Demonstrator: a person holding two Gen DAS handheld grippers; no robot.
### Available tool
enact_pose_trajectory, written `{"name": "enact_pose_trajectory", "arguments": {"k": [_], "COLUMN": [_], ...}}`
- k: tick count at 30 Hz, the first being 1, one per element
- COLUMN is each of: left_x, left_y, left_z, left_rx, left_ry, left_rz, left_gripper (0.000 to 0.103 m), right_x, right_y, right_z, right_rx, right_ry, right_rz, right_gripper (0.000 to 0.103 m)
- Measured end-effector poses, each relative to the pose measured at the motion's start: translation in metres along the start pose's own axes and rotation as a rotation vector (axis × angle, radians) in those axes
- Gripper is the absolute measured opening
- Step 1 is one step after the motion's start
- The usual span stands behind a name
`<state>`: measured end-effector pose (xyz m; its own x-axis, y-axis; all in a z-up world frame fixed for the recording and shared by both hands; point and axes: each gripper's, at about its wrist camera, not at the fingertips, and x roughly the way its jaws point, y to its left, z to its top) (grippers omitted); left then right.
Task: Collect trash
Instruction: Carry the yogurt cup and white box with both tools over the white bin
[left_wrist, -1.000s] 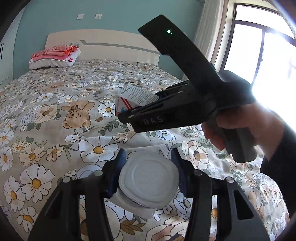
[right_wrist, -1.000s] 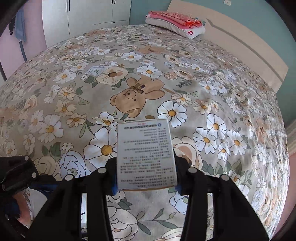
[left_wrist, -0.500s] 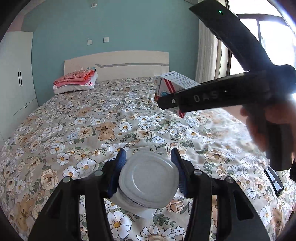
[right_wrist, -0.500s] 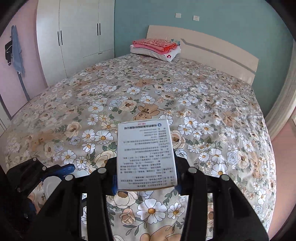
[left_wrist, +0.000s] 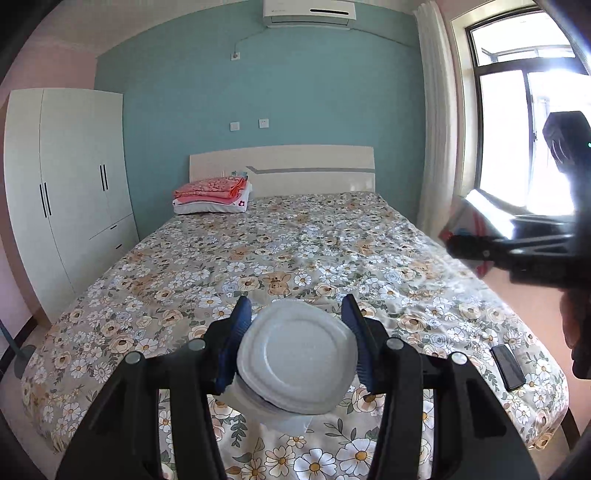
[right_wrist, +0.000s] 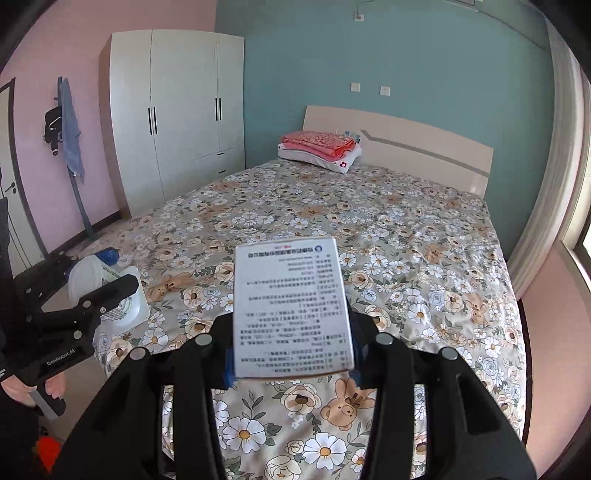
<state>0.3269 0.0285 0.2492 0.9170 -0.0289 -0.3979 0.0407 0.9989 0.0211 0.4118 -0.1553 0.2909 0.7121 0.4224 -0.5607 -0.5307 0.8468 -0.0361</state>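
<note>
My left gripper (left_wrist: 297, 345) is shut on a white plastic cup with a round lid (left_wrist: 295, 356), held in the air above the foot of the bed. The same cup (right_wrist: 110, 291) shows at the left of the right wrist view, between the left gripper's fingers (right_wrist: 107, 295). My right gripper (right_wrist: 291, 350) is shut on a white printed carton box (right_wrist: 291, 306), also held above the bed. In the left wrist view the right gripper (left_wrist: 476, 251) with the box (left_wrist: 476, 218) sits at the far right, near the window.
The bed (left_wrist: 295, 251) has a floral cover, with folded pink bedding on a pillow (left_wrist: 212, 195) at the headboard. A black phone (left_wrist: 508, 365) lies near the bed's right front corner. A white wardrobe (left_wrist: 70, 192) stands at left, a window (left_wrist: 524, 140) at right.
Both grippers have risen and pulled back from the bed, each still holding its item. The view now takes in the whole bed and room. The right gripper has moved to the right.
</note>
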Motion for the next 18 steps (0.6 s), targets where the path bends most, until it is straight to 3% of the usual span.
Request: {"name": "enact_pose_trajectory", "arguments": {"k": [9, 18], "left_x": [-0.133, -0.187], "left_y": [0.016, -0.001], "left_z": [0.005, -0.048], "left_rx": [0.022, 0.128], "left_ry": [-0.114, -0.081], "left_rz": [0.034, -0.004], "left_gripper": [0.053, 0.053], "right_x": [-0.141, -0.204], "right_y": [0.046, 0.072], "right_z": [-0.027, -0.095], "right_rx": [-0.016, -0.026], "right_ry": [-0.101, -0.079], "right_rz": [-0.007, 0.031], "right_gripper": [0.045, 0.045]}}
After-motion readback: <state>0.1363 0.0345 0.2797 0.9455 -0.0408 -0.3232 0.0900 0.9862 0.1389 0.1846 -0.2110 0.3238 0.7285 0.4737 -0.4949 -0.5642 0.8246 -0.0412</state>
